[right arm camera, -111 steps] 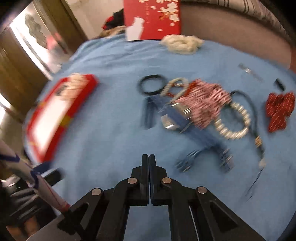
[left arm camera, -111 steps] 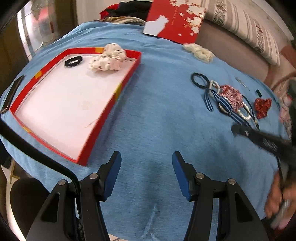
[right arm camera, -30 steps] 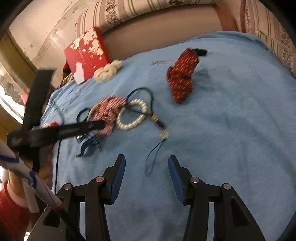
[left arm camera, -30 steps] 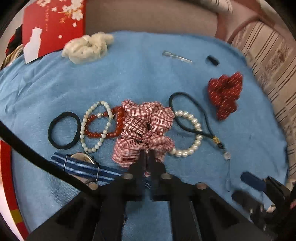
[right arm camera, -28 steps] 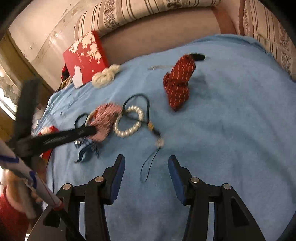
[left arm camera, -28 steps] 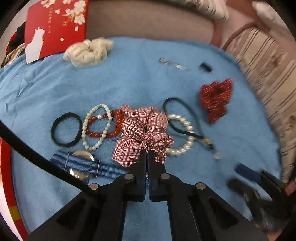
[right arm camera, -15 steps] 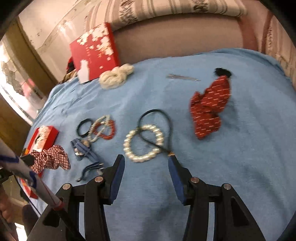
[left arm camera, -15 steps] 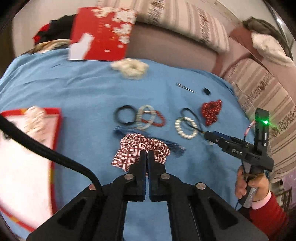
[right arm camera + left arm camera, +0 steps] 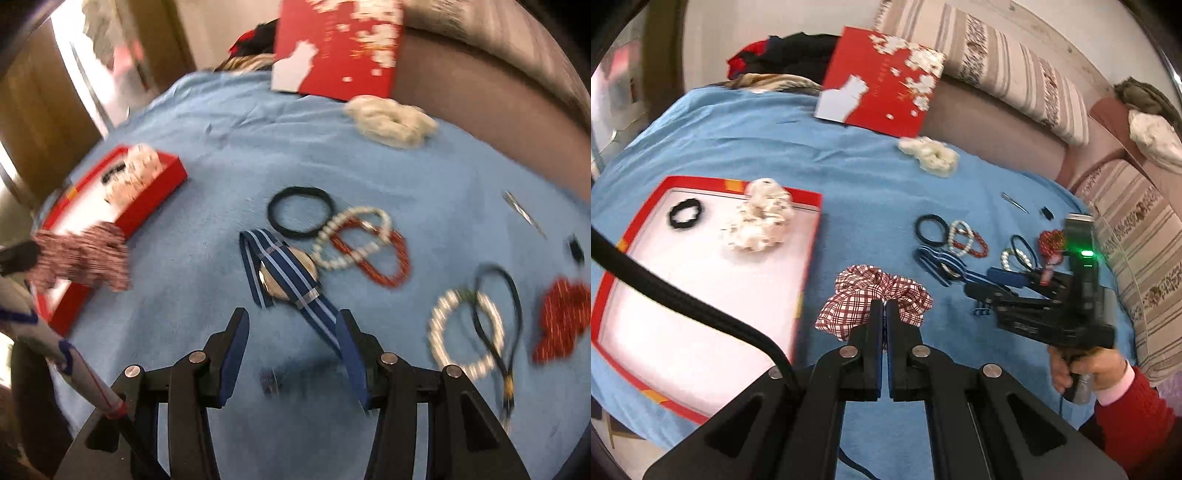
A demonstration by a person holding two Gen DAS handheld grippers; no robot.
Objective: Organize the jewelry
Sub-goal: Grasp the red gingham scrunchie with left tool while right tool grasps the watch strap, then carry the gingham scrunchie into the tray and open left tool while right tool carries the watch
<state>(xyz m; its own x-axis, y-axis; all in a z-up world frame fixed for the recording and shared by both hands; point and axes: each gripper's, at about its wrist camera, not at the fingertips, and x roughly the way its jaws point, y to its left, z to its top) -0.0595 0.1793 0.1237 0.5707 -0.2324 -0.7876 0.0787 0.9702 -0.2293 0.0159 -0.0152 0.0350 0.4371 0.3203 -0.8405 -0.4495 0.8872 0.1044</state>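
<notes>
My left gripper (image 9: 884,308) is shut on a red-and-white plaid scrunchie (image 9: 875,291), held above the blue cloth just right of the red tray (image 9: 809,195). Inside the tray lie a black scrunchie (image 9: 685,213) and a white floral scrunchie (image 9: 761,221). My right gripper (image 9: 291,325) stands open above a watch with a blue striped strap (image 9: 284,273); the strap's end runs beside its right finger (image 9: 351,350), and nothing is pinched. The right wrist view shows the plaid scrunchie (image 9: 81,258) at the far left, over the tray (image 9: 155,195).
On the cloth beyond the watch lie a black hair tie (image 9: 299,210), a pearl bracelet (image 9: 351,236) and a red bead bracelet (image 9: 384,258). To the right are another pearl bracelet (image 9: 465,332), a black cord (image 9: 495,314) and a red scrunchie (image 9: 565,317). A cream scrunchie (image 9: 391,122) and a red box lid (image 9: 340,44) sit at the back.
My left gripper has lifted the plaid scrunchie off the pile and carried it left to the tray's edge. My right gripper has swung left and now hangs over the watch.
</notes>
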